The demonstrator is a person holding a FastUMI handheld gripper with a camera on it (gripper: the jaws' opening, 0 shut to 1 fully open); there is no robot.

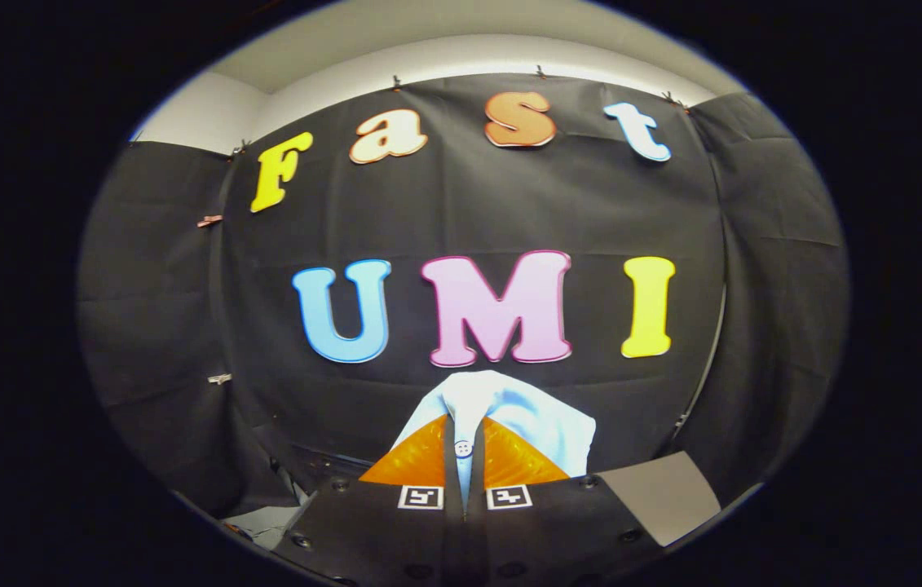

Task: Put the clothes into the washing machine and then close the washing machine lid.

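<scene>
Fingers (509, 461) of the gripper (463, 461) stand pressed nearly together on a pale blue garment (509, 412), a buttoned strip of it pinched in the narrow slit between them. The rest of the cloth bunches up just ahead of and above the tips, lifted clear against the black cloth wall (469, 212) beyond. I cannot tell which way the washing machine lies from the garment; finding its opening should come first.

No legible word, brand or number found. Two square black-and-white coded markers, left (421, 496) and right (508, 496), sit on the gripper (465, 432) near its fingers and bear patterns only. The fingers are pinched together on a pale blue cloth garment (546, 428).
</scene>
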